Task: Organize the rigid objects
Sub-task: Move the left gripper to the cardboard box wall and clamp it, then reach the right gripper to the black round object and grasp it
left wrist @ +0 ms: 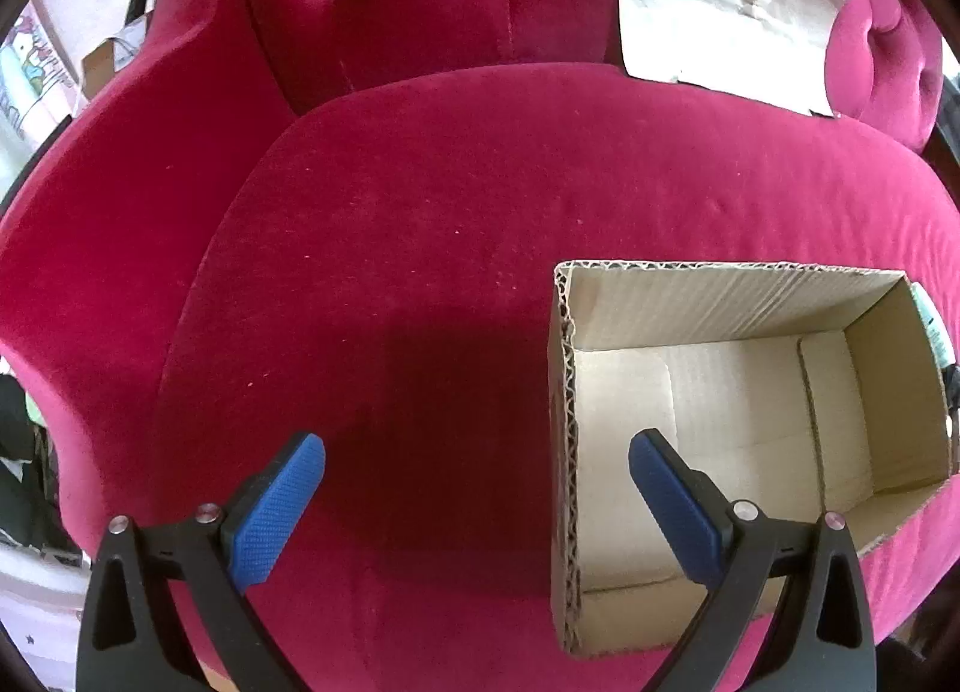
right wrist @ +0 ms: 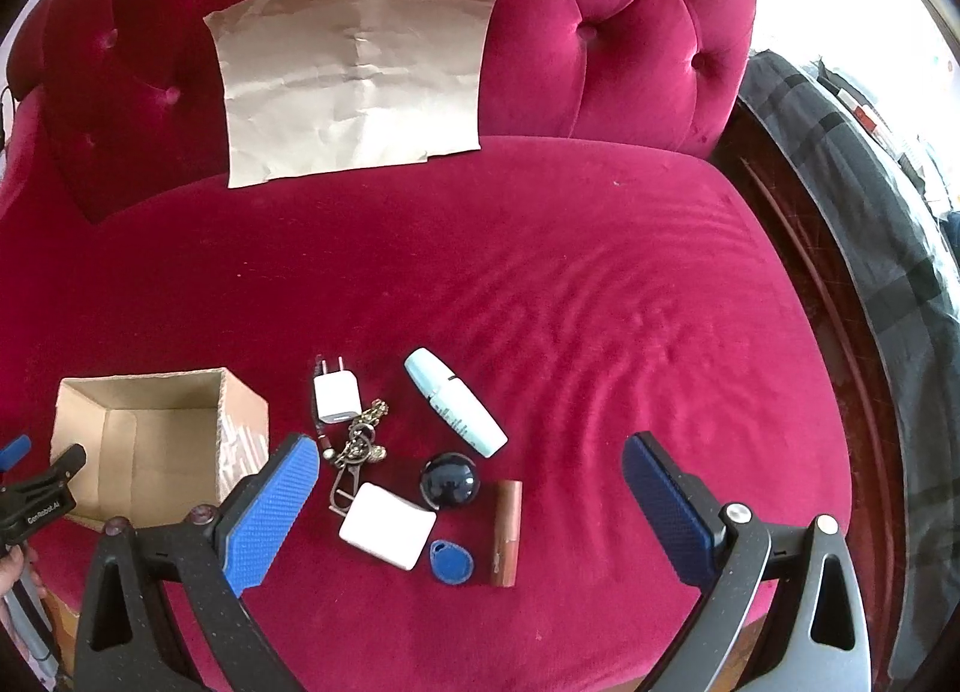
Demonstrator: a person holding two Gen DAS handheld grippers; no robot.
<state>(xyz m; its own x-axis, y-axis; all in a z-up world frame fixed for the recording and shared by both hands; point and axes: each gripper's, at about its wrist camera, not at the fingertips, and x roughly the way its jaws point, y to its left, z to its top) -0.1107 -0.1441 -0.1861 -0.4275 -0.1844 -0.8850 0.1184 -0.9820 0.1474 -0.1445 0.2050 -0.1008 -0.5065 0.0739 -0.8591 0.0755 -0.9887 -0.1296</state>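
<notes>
An open cardboard box sits empty on the red velvet seat. To its right lie a white plug charger, a metal keychain, a pale blue tube, a dark glossy ball, a white block, a blue key fob and a brown lipstick tube. My right gripper hovers open above these items. My left gripper is open over the box's left wall, holding nothing; it also shows at the left edge of the right wrist view.
A creased sheet of brown paper leans on the tufted backrest. The seat's dark wooden edge and a plaid cloth lie to the right. A hand shows at the lower left. Bare cushion stretches behind the objects.
</notes>
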